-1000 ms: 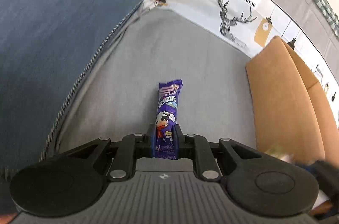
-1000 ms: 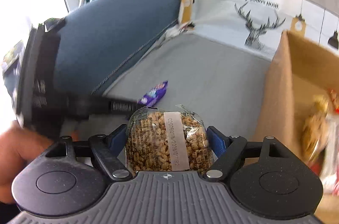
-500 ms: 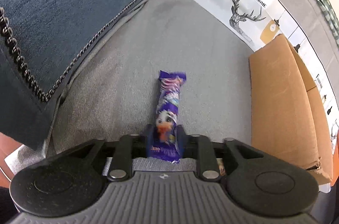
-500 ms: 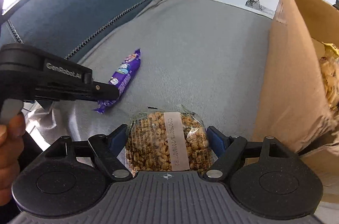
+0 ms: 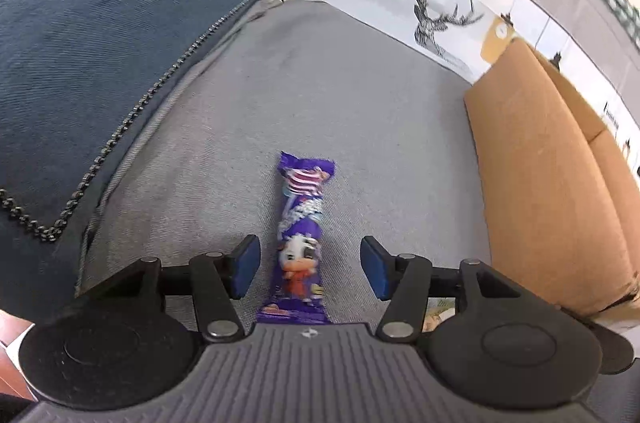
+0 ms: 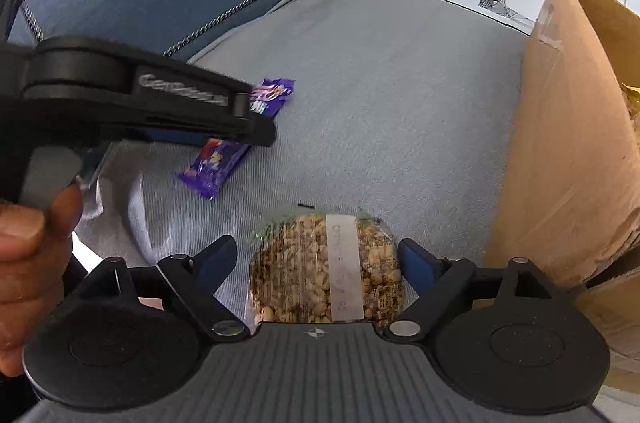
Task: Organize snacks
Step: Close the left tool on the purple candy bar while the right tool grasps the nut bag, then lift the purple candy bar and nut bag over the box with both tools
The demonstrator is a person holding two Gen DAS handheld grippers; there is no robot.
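The purple bar (image 5: 301,243) is seen lying on the grey cushion (image 5: 320,95) between the left gripper (image 5: 308,273) pads, which have just been opening (no contact). The nut bag (image 6: 326,273) at 6 o'clock is being freed by the right gripper (image 6: 316,263), its jaws just widened, one pad still near. The bag may be dragged if the gripper is lifted askew.

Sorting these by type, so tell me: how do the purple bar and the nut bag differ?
The purple bar is long, narrow and opaque with a cartoon cow; the nut bag is wide, clear and shows its nuts under a white label. The bar lies free between the left gripper pads; the bag nearly fills the right gripper, whose jaws have just been opening. Both lie on the grey cushion beside the cardboard box.
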